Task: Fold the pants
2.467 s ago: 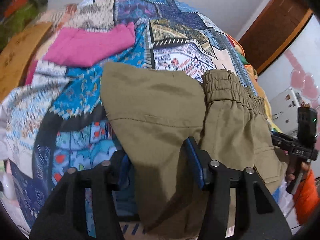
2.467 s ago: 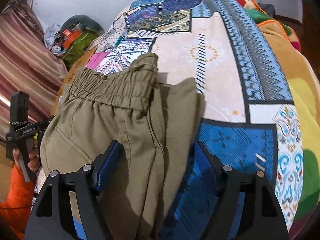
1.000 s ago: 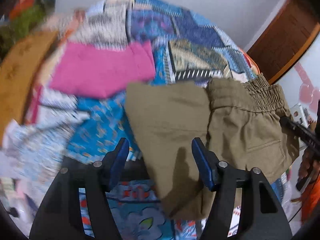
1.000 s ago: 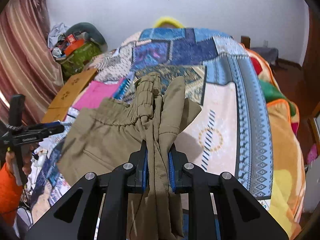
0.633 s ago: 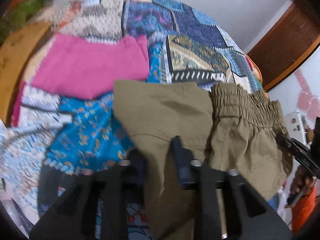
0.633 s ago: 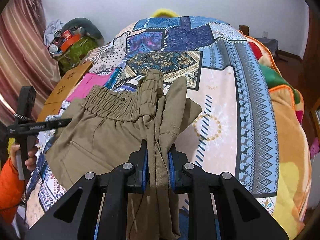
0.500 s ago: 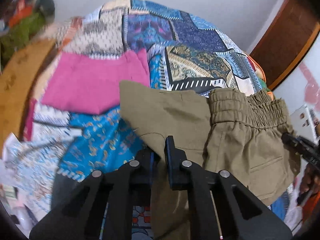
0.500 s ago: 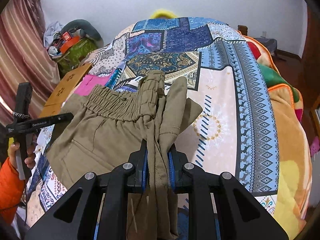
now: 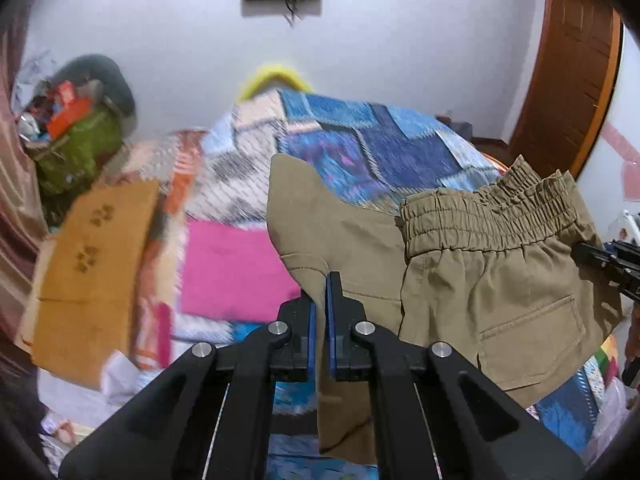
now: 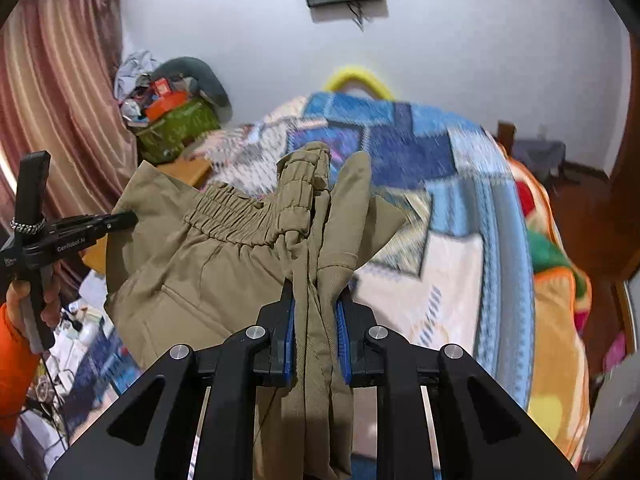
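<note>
The olive-khaki pants (image 9: 480, 280) hang in the air between both grippers, above the patchwork bedspread (image 9: 380, 148). My left gripper (image 9: 321, 280) is shut on a thin edge of the pants. My right gripper (image 10: 316, 284) is shut on a thick bunch of the pants (image 10: 224, 256) below the elastic waistband (image 10: 240, 216). The waistband and a back pocket (image 9: 532, 332) face the left wrist view. The other gripper shows at the right edge of the left wrist view (image 9: 608, 264) and at the left of the right wrist view (image 10: 72, 232).
A pink cloth (image 9: 232, 268) lies on the bed under the pants. A brown cardboard box (image 9: 92, 264) and a green bag of clutter (image 9: 76, 148) stand left of the bed. A curtain (image 10: 52, 100) hangs at left; a wooden door (image 9: 576, 80) is at right.
Both grippers have lifted the pants up off the bed and tilted upward, so the wall now shows. The left gripper closed on the pants edge about half a second ago.
</note>
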